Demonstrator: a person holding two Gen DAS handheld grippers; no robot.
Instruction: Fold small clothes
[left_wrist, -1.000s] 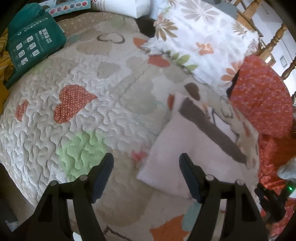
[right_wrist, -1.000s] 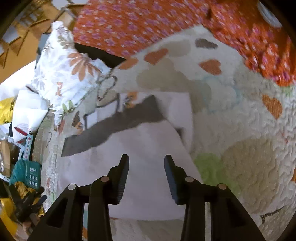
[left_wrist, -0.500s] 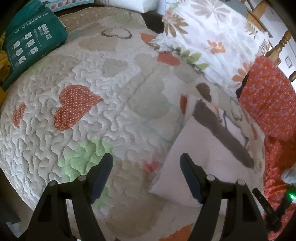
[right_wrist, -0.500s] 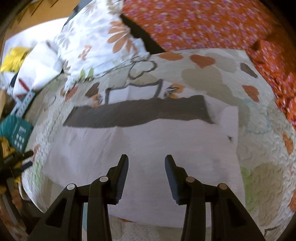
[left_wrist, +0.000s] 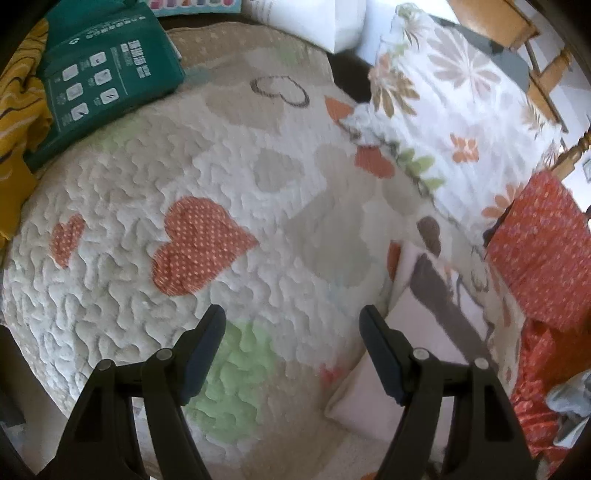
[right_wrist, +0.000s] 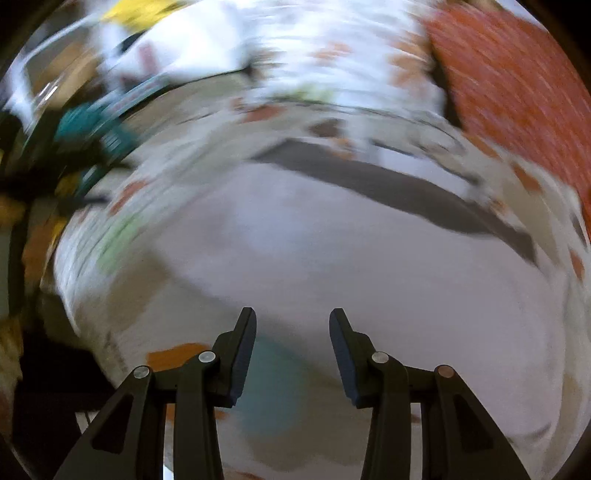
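Note:
A small pale pink garment with a dark grey band (left_wrist: 436, 332) lies flat and folded on the heart-patterned quilt (left_wrist: 229, 192). In the left wrist view it sits at the lower right, partly behind the right finger. My left gripper (left_wrist: 291, 328) is open and empty, above the quilt to the left of the garment. In the blurred right wrist view the garment (right_wrist: 332, 258) fills the middle. My right gripper (right_wrist: 293, 325) is open and empty, over the garment's near edge.
A teal package (left_wrist: 96, 85) and yellow fabric (left_wrist: 18, 110) lie at the far left. A floral pillow (left_wrist: 454, 122) and an orange-red floral cloth (left_wrist: 543, 251) lie to the right. Wooden chair rails (left_wrist: 546, 81) stand behind.
The left gripper has drifted left, away from the garment, which now sits further right in its view. The right gripper has swung fast; its view is now blurred. Both stay open.

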